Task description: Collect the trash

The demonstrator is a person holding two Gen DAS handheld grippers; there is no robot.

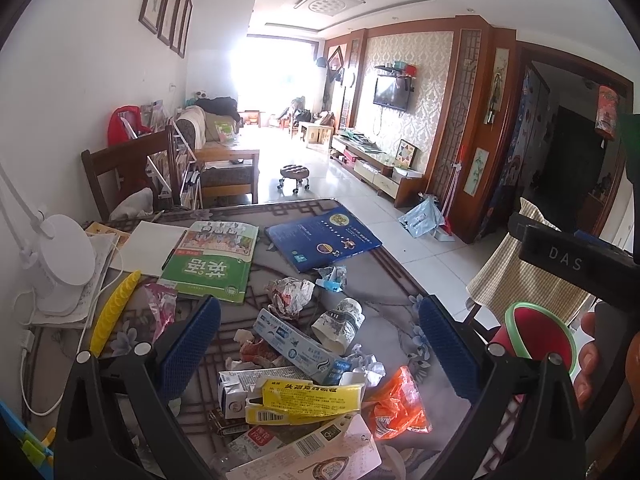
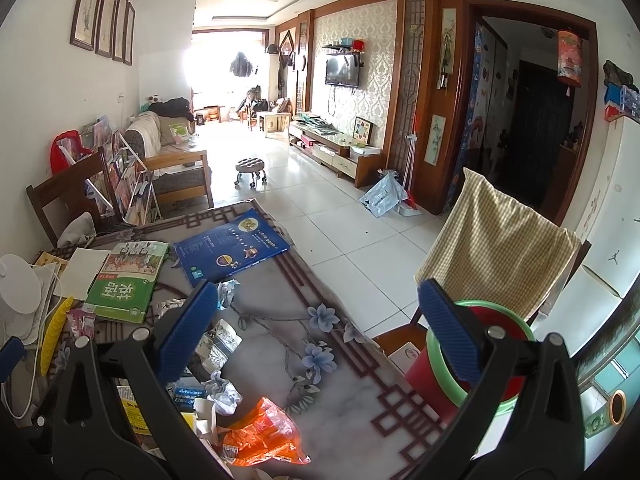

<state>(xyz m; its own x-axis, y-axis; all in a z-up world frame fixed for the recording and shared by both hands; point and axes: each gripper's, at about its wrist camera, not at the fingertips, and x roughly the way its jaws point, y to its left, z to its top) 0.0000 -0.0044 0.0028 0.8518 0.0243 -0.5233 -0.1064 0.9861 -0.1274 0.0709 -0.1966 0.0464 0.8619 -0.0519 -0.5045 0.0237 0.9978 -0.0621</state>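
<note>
The trash lies heaped on the bench (image 1: 394, 280), directly below and between the fingers of the left gripper (image 1: 320, 344), which is spread wide with nothing held. Nearest its gap is the toothpaste box (image 1: 298, 346), its long axis running diagonally from far-left to near-right, so the fingers would likely need turning to close across its narrow side. A yellow carton (image 1: 298, 400) and an orange wrapper (image 1: 396, 404) crowd its near end, and a crumpled paper cup (image 1: 338, 324) touches its far side. The right gripper (image 2: 320, 336) is also open and empty, over bare bench further right, so the left looks the nearer one to the pile. The red bin (image 2: 480, 348) with a green rim stands off the bench's right edge, just behind the right gripper's right finger. Two books (image 1: 216, 260) lie beyond the heap, out of the way.
</note>
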